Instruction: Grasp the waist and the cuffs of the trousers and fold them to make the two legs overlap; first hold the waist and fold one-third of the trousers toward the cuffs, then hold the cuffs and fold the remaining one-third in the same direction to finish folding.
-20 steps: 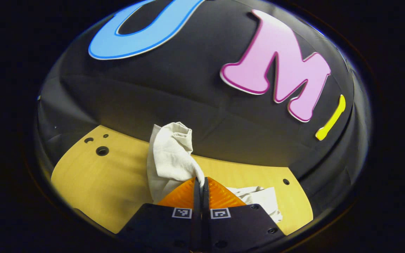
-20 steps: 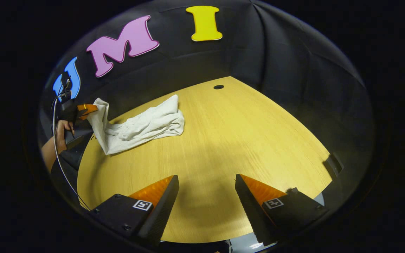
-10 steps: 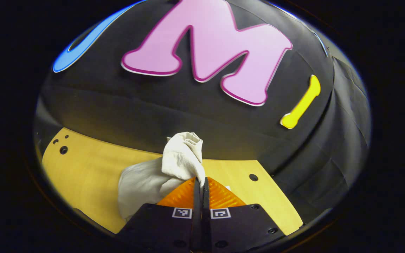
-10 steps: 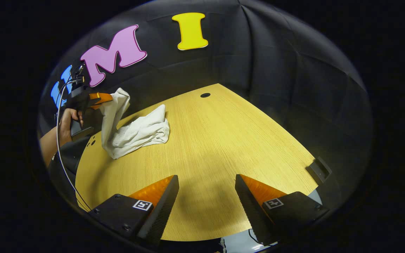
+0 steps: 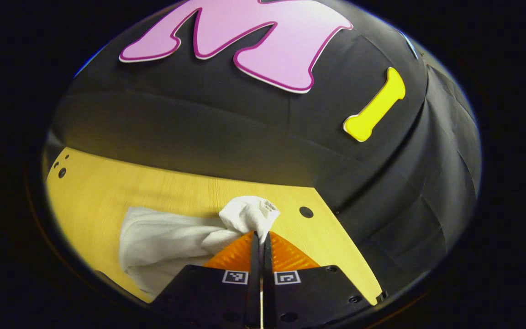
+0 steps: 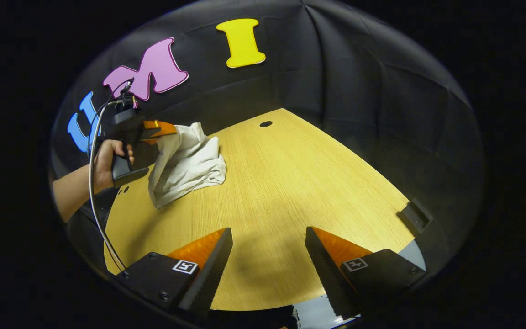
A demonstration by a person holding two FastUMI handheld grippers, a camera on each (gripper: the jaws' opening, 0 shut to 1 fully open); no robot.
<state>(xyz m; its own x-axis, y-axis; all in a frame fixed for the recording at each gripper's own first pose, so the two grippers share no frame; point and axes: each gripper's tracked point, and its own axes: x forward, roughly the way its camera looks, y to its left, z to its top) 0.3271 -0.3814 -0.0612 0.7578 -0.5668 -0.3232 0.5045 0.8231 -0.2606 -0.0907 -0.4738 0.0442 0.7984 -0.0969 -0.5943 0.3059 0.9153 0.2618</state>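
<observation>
Two grippers: one works the cloth, the other waits.
Tabletop: pale wood, with a bare stretch right of the cloth, likely left for spreading it out.
Trousers: white, bunched in a heap at the far left of the tabletop in the right gripper view; one end is raised off the wood, the rest slumps below it. Waist or cuff, I cannot tell.
Left gripper: jaws pinched tight on a wad of the trousers, which bulges out past the tips; the hold looks meant to lift and drag that end over so the legs can be laid one on the other.
Hand: grips the left gripper's handle, a cable trailing from it.
Right gripper: jaws spread wide, holding nothing, low over the near tabletop, well apart from the heap; probably ready to take the other end.
Stage: early, no neat fold visible yet.
</observation>
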